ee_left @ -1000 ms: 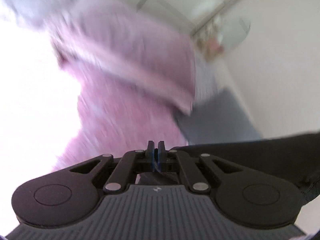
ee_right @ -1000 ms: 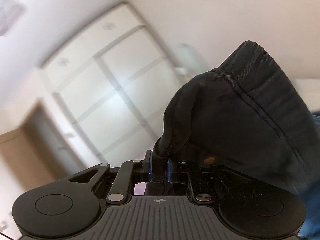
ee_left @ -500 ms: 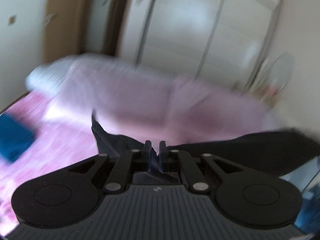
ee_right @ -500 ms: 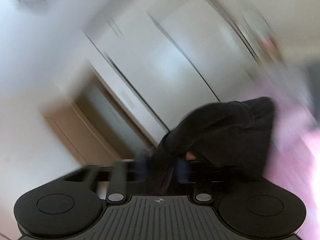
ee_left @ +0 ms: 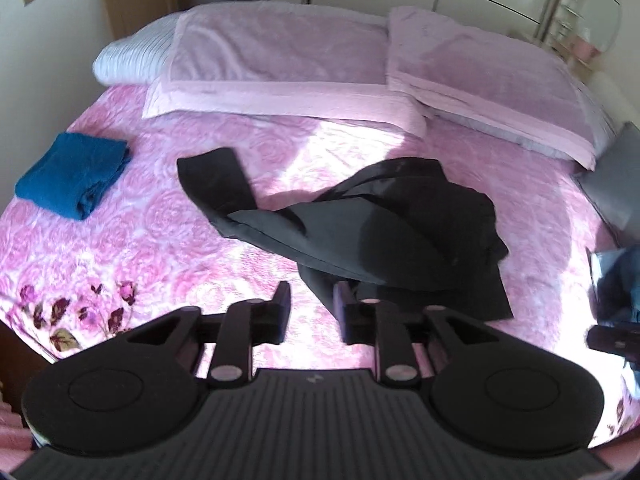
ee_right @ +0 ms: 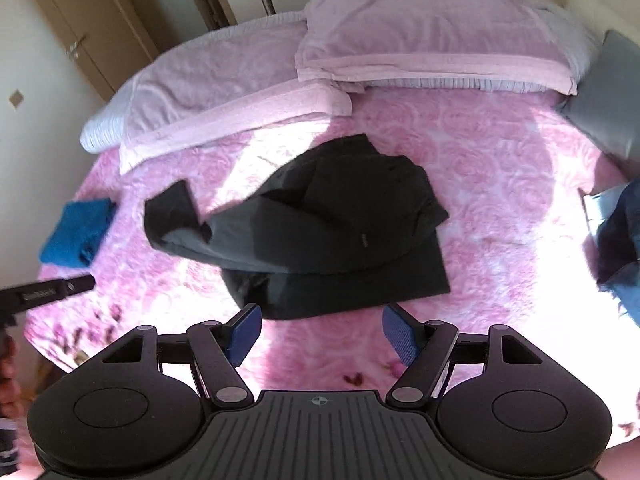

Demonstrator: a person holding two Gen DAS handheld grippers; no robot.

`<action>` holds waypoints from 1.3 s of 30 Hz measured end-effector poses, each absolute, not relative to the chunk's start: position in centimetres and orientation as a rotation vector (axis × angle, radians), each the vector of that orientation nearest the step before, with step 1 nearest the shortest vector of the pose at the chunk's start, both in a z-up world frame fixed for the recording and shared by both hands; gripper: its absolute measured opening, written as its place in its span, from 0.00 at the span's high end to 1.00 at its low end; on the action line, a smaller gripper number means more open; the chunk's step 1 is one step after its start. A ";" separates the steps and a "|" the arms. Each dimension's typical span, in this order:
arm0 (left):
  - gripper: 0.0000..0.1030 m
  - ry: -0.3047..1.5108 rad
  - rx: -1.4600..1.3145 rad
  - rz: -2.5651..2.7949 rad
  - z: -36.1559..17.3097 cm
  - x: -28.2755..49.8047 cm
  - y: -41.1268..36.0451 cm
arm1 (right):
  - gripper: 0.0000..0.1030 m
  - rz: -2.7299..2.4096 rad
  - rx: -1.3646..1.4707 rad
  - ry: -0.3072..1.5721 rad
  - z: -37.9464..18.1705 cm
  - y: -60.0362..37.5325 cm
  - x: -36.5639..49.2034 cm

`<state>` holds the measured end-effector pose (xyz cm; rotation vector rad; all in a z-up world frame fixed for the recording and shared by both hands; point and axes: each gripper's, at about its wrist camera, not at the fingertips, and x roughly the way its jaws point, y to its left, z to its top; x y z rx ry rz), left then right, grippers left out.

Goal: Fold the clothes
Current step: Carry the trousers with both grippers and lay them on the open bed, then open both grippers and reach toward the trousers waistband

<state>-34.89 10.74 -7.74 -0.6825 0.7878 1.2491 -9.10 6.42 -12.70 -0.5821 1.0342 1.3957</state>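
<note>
Now the black garment (ee_left: 384, 232) lies crumpled mid-bed (ee_left: 160, 248), dead ahead of both tools, long axis running left to right with a leg trailing left. Left tool (ee_left: 310, 300) is half open, empty, nearest the hem; right tool (ee_right: 320, 332) gapes wide, empty.

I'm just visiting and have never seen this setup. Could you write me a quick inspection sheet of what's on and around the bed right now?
Surface: pink rose-patterned bedspread, partly sunlit.
Job's things: black garment lying crumpled mid-bed, not folded; folded blue garment near the bed's left edge.
Clutter: two pink pillows; grey cushion and blue denim clothing at the right edge.
Grippers: left gripper open, holding nothing; right gripper open, holding nothing.
Cables: nothing seen.
Surroundings: wooden door, white wall, wardrobe behind the bed.
</note>
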 end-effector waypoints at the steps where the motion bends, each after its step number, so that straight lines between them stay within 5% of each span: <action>1: 0.78 0.799 -0.667 1.248 -8.1 -34.7 10.0 | 0.32 1.384 -0.594 1.034 -13.0 5.9 -9.5; 26: 0.68 0.817 -0.571 1.324 -6.4 -32.0 -9.1 | 0.32 1.437 -0.665 1.001 -12.2 -11.4 -11.6; 39: 0.64 0.773 -0.545 1.300 -5.4 -32.4 -8.4 | 0.32 1.434 -0.636 0.962 -10.6 -12.1 -12.2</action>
